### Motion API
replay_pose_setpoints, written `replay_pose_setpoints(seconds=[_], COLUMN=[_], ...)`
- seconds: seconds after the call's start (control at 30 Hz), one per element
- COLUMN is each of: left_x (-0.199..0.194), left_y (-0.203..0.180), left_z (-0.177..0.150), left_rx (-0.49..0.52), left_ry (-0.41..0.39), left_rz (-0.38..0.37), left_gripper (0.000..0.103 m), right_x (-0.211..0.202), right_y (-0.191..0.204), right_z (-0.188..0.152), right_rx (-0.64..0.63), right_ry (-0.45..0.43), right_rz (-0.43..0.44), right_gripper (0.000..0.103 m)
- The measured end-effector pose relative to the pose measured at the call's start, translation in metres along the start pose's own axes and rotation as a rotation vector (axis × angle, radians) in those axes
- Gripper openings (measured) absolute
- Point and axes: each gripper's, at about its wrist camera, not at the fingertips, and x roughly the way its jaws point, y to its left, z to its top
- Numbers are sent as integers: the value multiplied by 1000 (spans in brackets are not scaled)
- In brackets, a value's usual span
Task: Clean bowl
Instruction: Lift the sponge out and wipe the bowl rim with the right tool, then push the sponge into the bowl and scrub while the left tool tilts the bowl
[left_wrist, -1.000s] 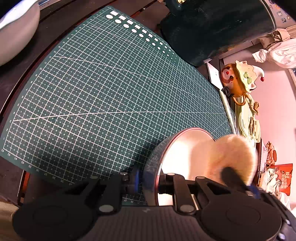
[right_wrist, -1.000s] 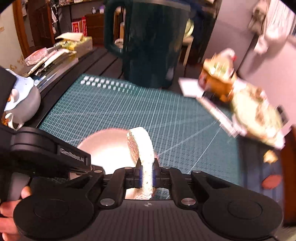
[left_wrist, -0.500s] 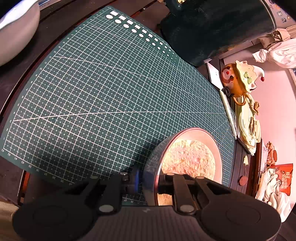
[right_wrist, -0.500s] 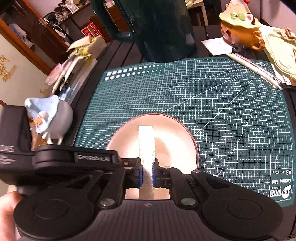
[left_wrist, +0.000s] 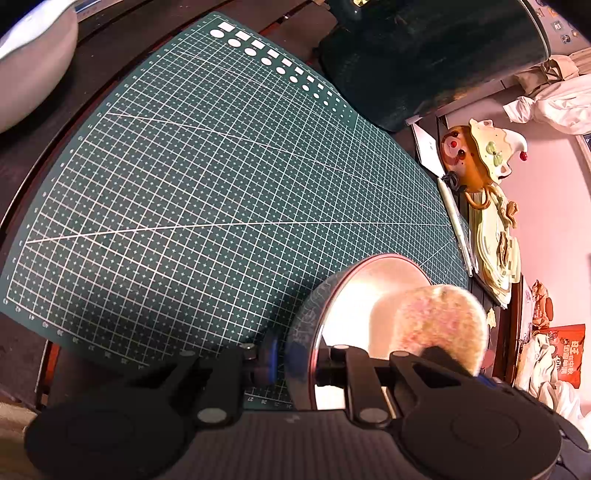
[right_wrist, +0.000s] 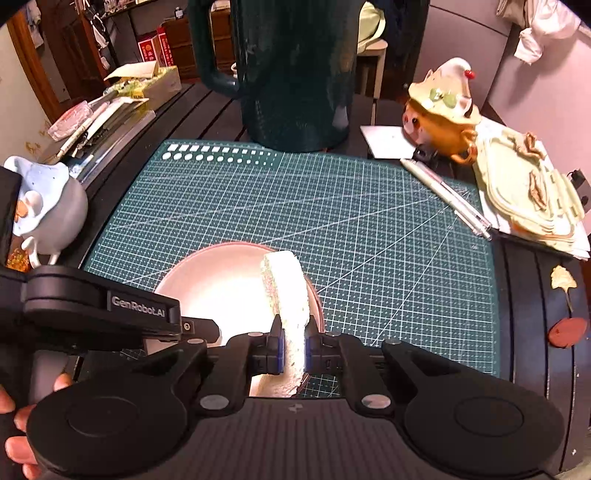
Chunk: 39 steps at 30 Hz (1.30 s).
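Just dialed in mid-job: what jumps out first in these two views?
The pale bowl at the near edge of the green cutting mat, its rim clamped by the left gripper. The right gripper pinches a white sponge upright inside it. Behind the mat looms a big dark jug.

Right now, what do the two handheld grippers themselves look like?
Both are matte black plastic: the left gripper and right gripper have scissor-like linkage arms with silver pivot rivets, round discs at the base and blue pads. The left's side reads GenRobot.AI in white.
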Motion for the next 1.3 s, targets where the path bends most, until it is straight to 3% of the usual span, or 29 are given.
replay_pose_setpoints(seconds=[0.3,0.47,0.6,0.8,1.0,1.3], left_x=[0,-1,-1,-1,-1,0], left_y=[1,1,1,5,6,0], left_z=[1,0,0,1,1,-1], left_rx=[8,4,3,2,-4,10], left_ry=[3,2,2,3,2,1], left_rz=[2,4,6,3,-2,2], left_gripper=[16,16,16,16,16,18], right_x=[-27,-37,-21,17,33,10], right_y=[0,-2,-8,-3,3,5], right_z=[4,5,8,7,2,1], right_rx=[-20,14,84,110,98,7], right_ry=[-100,-138,-47,56,71,4], right_rz=[-66,-27,162,195,211,-11], right_gripper=[8,9,9,9,9,8])
